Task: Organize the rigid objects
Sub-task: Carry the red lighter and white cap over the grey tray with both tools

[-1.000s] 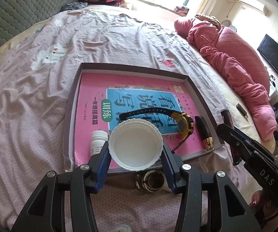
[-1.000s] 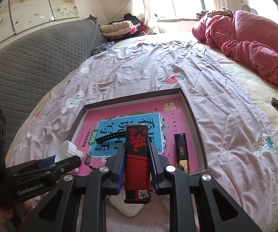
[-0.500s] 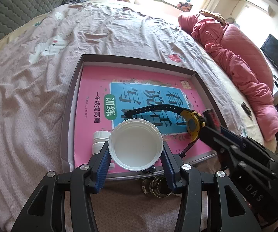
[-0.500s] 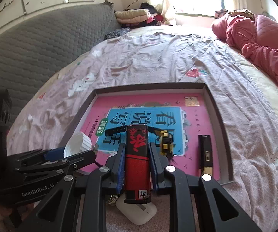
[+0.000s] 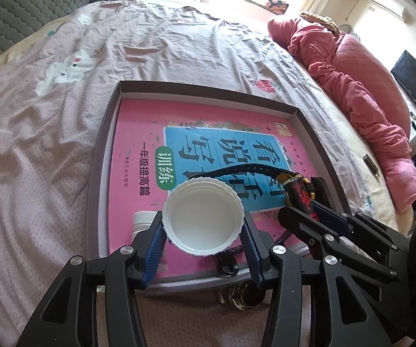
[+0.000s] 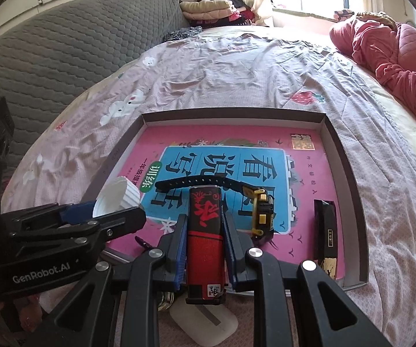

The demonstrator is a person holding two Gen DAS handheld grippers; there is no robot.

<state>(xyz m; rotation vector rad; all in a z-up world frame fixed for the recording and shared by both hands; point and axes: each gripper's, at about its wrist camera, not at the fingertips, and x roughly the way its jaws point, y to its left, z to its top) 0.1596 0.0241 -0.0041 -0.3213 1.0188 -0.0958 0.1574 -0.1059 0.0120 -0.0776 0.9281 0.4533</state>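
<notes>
A: Left hand-held gripper [image 5: 202,225] is clenched on a white lid [image 5: 202,216], hollow side up, over the near left part of the tray [image 5: 103,156] on the bed [image 5: 63,115].

B: And the right hand-held gripper [image 6: 205,231]?

A: Clamped on a red and black lighter [image 6: 205,231], above the tray's near edge. In the tray: pink book [image 6: 236,144], black and yellow watch [image 6: 258,205], dark box [image 6: 327,231] at right, small white bottle [image 5: 142,222] near left.

B: Keys [image 5: 239,292] lie outside, just beside the near rim.
</notes>
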